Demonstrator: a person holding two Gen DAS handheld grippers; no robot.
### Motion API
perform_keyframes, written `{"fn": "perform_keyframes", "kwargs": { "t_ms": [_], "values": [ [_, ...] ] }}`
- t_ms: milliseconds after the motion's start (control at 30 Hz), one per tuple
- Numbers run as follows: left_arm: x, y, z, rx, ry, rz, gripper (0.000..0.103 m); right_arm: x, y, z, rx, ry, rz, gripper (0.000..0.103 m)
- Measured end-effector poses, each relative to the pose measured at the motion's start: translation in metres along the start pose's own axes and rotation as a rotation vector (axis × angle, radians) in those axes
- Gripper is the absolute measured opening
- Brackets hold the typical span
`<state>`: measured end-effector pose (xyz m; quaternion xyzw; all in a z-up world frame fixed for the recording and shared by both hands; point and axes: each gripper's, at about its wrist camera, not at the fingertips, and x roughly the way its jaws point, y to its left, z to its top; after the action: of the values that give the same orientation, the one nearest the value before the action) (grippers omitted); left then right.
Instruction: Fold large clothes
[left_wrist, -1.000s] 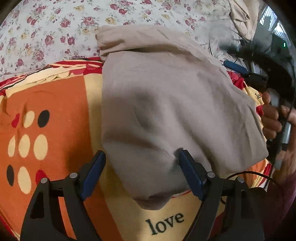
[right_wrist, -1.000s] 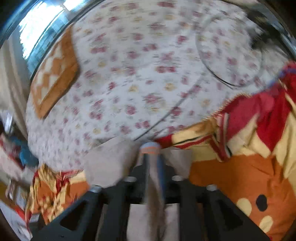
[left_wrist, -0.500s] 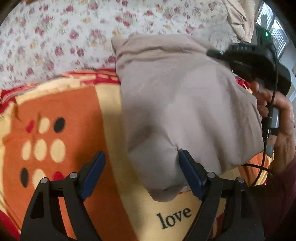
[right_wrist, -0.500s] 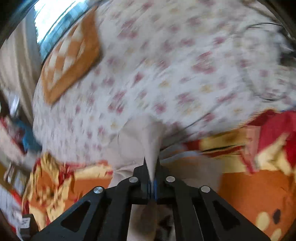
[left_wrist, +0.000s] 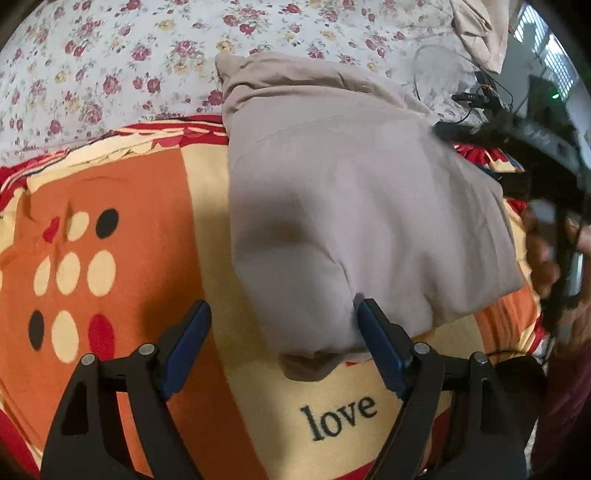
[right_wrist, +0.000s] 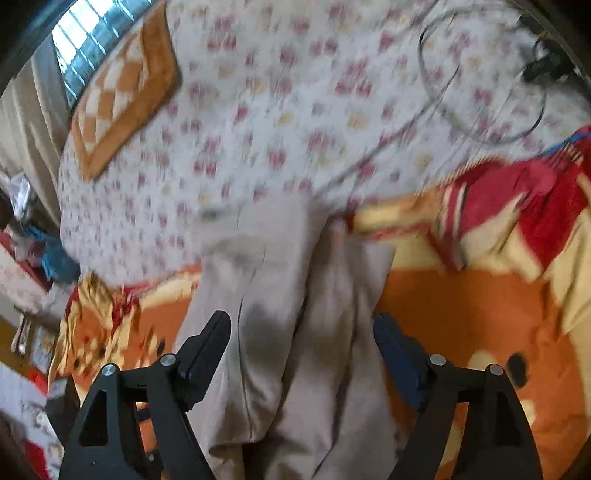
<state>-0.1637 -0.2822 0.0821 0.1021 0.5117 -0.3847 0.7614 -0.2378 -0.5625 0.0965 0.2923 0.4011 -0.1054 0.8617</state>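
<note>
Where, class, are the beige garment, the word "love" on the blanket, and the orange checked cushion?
beige garment (left_wrist: 362, 206): left wrist view, middle of its folded top layer.
word "love" (left_wrist: 338, 417): left wrist view, centre of the printed letters.
orange checked cushion (right_wrist: 122, 92): right wrist view, its checked middle.

My left tongs (left_wrist: 282, 332) sit at 6 o'clock, spread wide. The folded cloth (left_wrist: 354, 206) lies on the blanket (left_wrist: 129, 221), running toward 12 o'clock. The sheet (left_wrist: 129, 66) lies behind it. My other hand (left_wrist: 550, 258) is at 3 o'clock.
</note>
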Motion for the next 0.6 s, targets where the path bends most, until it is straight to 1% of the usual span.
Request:
{"fn": "perform_keyframes", "kwargs": {
  "t_ms": [67, 100, 133, 167, 200, 233, 267, 300, 333, 367, 400, 433, 467, 500, 533, 600],
  "values": [
    [0.001, 0.000, -0.002, -0.002, 0.005, -0.002, 0.082, 0.011, 0.001, -0.002, 0.021, 0.001, -0.012, 0.082],
    [0.000, 0.001, -0.002, -0.002, 0.008, -0.001, 0.082, 0.017, 0.002, -0.001, 0.029, 0.000, 0.000, 0.082],
    [-0.001, 0.001, -0.002, -0.001, 0.010, -0.003, 0.082, 0.023, 0.007, -0.001, 0.008, 0.006, 0.016, 0.077],
    [-0.004, 0.002, -0.002, -0.002, 0.007, -0.005, 0.082, 0.028, 0.015, 0.001, -0.038, 0.011, 0.017, 0.067],
    [-0.007, 0.002, -0.002, -0.003, 0.002, -0.005, 0.082, 0.029, 0.023, 0.003, -0.077, 0.010, 0.000, 0.036],
    [-0.011, 0.002, -0.002, 0.001, -0.006, -0.004, 0.082, 0.026, 0.033, 0.006, -0.126, -0.014, -0.030, 0.021],
    [-0.013, 0.001, -0.003, 0.016, -0.012, -0.001, 0.082, 0.020, 0.040, 0.008, -0.168, -0.039, -0.027, 0.017],
    [-0.015, -0.002, -0.006, 0.049, -0.018, 0.001, 0.082, 0.014, 0.043, 0.010, -0.189, -0.058, -0.021, 0.016],
    [-0.016, -0.006, -0.009, 0.088, -0.018, 0.003, 0.082, 0.005, 0.044, 0.014, -0.207, -0.098, -0.021, 0.015],
    [-0.015, -0.010, -0.014, 0.132, -0.008, 0.009, 0.082, 0.001, 0.040, 0.017, -0.210, -0.128, -0.034, 0.014],
    [-0.013, -0.014, -0.017, 0.158, 0.004, 0.021, 0.082, 0.002, 0.034, 0.021, -0.200, -0.138, -0.058, 0.014],
    [-0.010, -0.016, -0.020, 0.175, 0.010, 0.031, 0.082, 0.011, 0.020, 0.025, -0.166, -0.133, -0.113, 0.014],
    [-0.007, -0.018, -0.021, 0.185, 0.011, 0.040, 0.082, 0.022, 0.008, 0.026, -0.132, -0.107, -0.129, 0.014],
    [-0.004, -0.020, -0.022, 0.184, 0.007, 0.041, 0.082, 0.033, -0.002, 0.025, -0.096, -0.068, -0.116, 0.014],
    [-0.004, -0.022, -0.022, 0.179, 0.000, 0.023, 0.082, 0.038, -0.012, 0.023, -0.056, -0.047, -0.075, 0.014],
    [-0.007, -0.026, -0.022, 0.174, -0.017, -0.029, 0.082, 0.030, -0.021, 0.021, -0.006, -0.070, -0.003, 0.016]
  ]
}}
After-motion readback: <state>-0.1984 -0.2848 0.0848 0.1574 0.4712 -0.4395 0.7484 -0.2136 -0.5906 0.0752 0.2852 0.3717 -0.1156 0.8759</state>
